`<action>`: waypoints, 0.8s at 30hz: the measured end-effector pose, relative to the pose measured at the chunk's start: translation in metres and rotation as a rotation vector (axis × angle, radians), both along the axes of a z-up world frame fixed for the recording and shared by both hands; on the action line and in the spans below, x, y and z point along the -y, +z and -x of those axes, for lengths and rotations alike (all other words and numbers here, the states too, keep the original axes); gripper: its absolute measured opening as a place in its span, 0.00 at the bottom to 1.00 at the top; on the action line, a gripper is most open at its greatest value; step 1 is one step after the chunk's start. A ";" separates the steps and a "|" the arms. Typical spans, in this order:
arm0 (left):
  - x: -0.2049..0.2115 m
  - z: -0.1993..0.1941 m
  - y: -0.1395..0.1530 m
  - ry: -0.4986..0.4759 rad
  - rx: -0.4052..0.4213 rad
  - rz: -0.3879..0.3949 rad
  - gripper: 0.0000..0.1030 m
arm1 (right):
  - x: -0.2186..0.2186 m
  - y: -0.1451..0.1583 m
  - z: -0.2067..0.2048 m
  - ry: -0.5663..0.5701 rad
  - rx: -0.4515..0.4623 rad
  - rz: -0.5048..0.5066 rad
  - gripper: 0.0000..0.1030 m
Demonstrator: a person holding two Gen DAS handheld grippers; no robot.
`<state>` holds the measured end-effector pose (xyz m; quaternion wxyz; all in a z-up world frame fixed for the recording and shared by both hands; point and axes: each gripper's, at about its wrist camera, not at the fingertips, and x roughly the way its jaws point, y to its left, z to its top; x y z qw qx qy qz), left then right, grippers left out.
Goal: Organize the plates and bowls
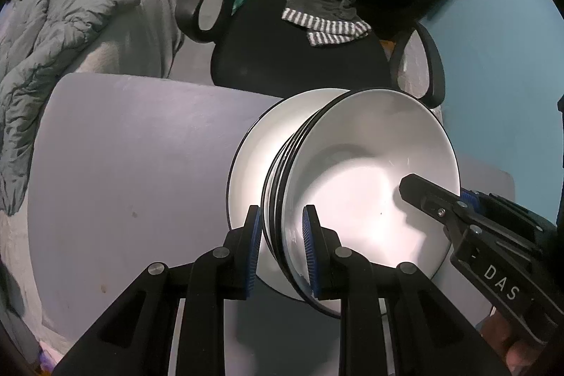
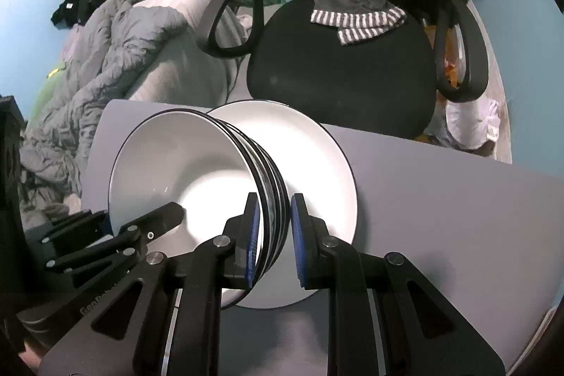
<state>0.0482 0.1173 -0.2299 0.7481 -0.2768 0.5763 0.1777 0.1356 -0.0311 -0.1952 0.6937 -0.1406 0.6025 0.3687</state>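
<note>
**Both grippers on the bowl stack, over the plate**

Left wrist view: left gripper (image 1: 282, 245) narrowed, blue pads clamped on the rims of a stack of bowls (image 1: 370, 192) on its near-left side. Bowls white inside, black-edged, several nested, glare on the top one. Stack sits over a white plate (image 1: 246, 157) on the grey table (image 1: 141, 164); can't tell whether it's resting or just above. Right gripper (image 1: 423, 196) comes in from the right, one finger inside the top bowl.

Right wrist view: right gripper (image 2: 275, 235) also narrowed, pads pinching the stacked rims on the opposite side. Plate (image 2: 317, 157) shows beneath and beyond the bowls (image 2: 183, 164). Black chair (image 2: 335, 69) behind the table.

Step, as judged: setting bowls onto the plate. Next move calls for both sets of jaws opening evenly, then lifting clear without tipping the stack.
</note>
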 end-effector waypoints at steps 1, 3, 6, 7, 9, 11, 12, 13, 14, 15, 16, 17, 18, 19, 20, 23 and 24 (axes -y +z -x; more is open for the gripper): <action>0.000 0.000 0.001 -0.005 0.005 -0.006 0.22 | 0.000 0.000 0.000 0.002 0.000 0.000 0.20; 0.001 0.001 0.006 -0.012 0.017 -0.028 0.23 | 0.001 0.001 0.002 0.009 0.007 0.004 0.20; 0.002 0.002 0.016 -0.020 0.026 -0.055 0.41 | 0.003 0.004 0.004 0.014 0.033 0.011 0.40; 0.002 0.004 0.019 -0.016 0.030 -0.054 0.44 | 0.005 0.006 0.005 0.008 0.035 0.007 0.46; 0.002 0.010 0.027 0.008 0.051 -0.067 0.52 | 0.008 0.010 0.005 -0.007 0.040 0.006 0.50; 0.002 0.015 0.031 0.020 0.049 -0.075 0.53 | 0.012 0.014 0.004 -0.017 0.041 -0.001 0.56; 0.002 0.017 0.033 0.027 0.045 -0.073 0.53 | 0.015 0.016 0.002 -0.027 0.042 -0.006 0.56; 0.001 0.019 0.034 0.030 0.044 -0.070 0.53 | 0.017 0.018 0.001 -0.034 0.043 -0.007 0.56; 0.002 0.021 0.036 0.036 0.042 -0.072 0.53 | 0.017 0.020 0.001 -0.040 0.043 -0.009 0.56; 0.002 0.024 0.039 0.041 0.040 -0.076 0.53 | 0.020 0.024 -0.001 -0.049 0.044 -0.012 0.56; 0.002 0.026 0.043 0.050 0.042 -0.081 0.53 | 0.022 0.028 -0.002 -0.058 0.043 -0.015 0.57; 0.003 0.029 0.048 0.059 0.049 -0.087 0.55 | 0.023 0.031 -0.002 -0.063 0.042 -0.018 0.58; 0.004 0.032 0.054 0.068 0.056 -0.097 0.57 | 0.026 0.038 -0.003 -0.074 0.043 -0.023 0.59; 0.005 0.035 0.061 0.076 0.063 -0.107 0.58 | 0.029 0.043 -0.004 -0.079 0.048 -0.024 0.61; 0.007 0.038 0.068 0.082 0.076 -0.116 0.61 | 0.030 0.048 -0.004 -0.083 0.053 -0.025 0.61; 0.014 0.044 0.092 0.090 0.105 -0.156 0.63 | 0.041 0.073 -0.004 -0.087 0.091 -0.022 0.62; 0.017 0.045 0.099 0.087 0.112 -0.168 0.64 | 0.044 0.081 -0.003 -0.090 0.097 -0.031 0.62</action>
